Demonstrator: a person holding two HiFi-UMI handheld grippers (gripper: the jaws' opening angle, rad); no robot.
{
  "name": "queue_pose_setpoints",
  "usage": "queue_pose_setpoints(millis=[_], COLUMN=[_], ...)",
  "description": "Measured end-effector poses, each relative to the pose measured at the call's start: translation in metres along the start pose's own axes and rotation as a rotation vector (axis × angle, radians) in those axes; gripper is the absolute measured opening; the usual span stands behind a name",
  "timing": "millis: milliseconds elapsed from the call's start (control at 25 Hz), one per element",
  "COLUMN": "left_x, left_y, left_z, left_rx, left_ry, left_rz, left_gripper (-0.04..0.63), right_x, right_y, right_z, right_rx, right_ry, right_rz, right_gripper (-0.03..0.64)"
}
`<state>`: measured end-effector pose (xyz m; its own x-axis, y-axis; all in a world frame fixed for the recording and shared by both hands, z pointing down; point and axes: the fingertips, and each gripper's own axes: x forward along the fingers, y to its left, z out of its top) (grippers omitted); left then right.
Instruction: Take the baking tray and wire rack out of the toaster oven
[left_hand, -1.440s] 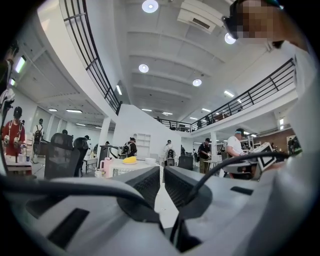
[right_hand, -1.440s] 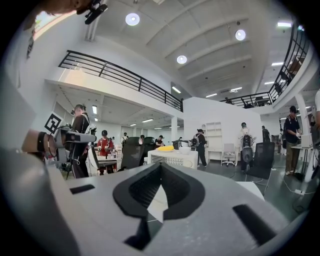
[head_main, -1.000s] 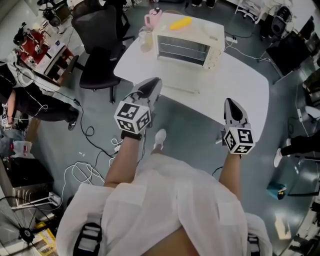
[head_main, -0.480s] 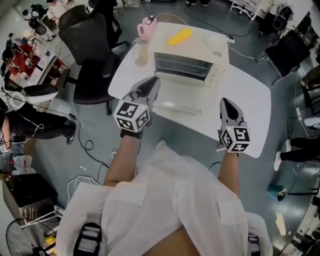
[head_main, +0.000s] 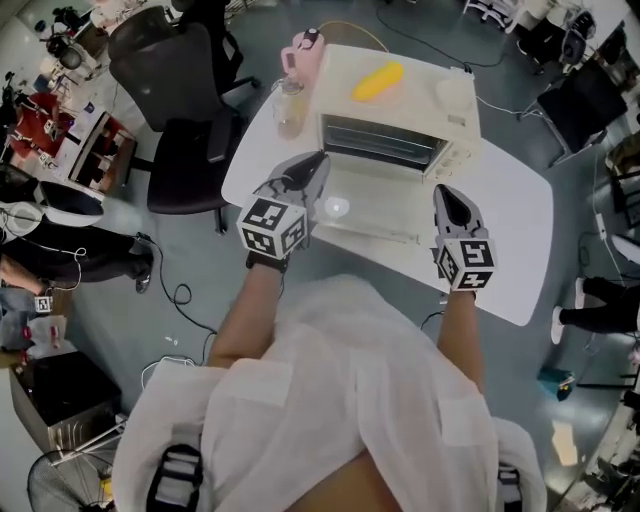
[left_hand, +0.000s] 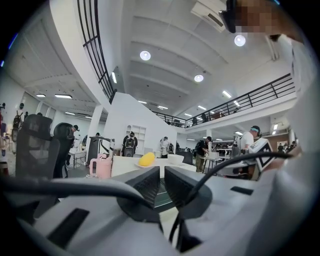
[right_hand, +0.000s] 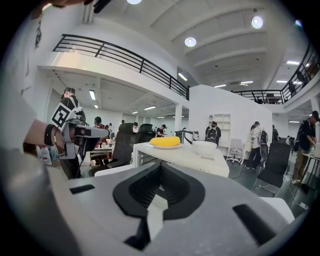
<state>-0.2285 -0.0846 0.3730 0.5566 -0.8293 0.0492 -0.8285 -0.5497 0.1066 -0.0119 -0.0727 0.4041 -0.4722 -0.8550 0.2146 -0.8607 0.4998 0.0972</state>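
Since its door (head_main: 372, 208) lies folded down, toaster oven (head_main: 400, 110): wire rack (head_main: 380, 143) inside, exposed; baking tray not made out.
Left claw (head_main: 317, 160): clenched, empty, near door's left.
Right claw (head_main: 445, 192): clenched, empty, near door's right, seemingly poised to reach in.

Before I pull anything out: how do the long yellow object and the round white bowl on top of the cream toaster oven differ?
Colour: the long yellow object stands out brightly; the round white bowl nearly matches the oven.
Shape: the yellow object is elongated and lies flat at a slant; the bowl is round and open upward.
Place: in the head view the yellow object sits nearer the middle, the bowl at the right end.
Both rest on the cream toaster oven, apart from each other.
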Motion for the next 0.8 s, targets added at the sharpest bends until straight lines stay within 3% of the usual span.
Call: queue_pose_setpoints(millis=[440,800], left_x=[0.021,0.051], left_y=[0.042,0.047], left_z=[-0.018,-0.039], left_rx=[-0.020,-0.048], left_ry=[0.010,0.035], left_rz=[-0.021,-0.009], left_gripper=[0.025,0.025], right_x=[0.064,0.118], right_y=[0.017,0.027], right_z=[-0.015,-0.052], right_rx=[-0.109,-0.397], right_ry=[0.084,0.253], right_rz=[0.018,0.087], right_gripper=[0.005,0.026])
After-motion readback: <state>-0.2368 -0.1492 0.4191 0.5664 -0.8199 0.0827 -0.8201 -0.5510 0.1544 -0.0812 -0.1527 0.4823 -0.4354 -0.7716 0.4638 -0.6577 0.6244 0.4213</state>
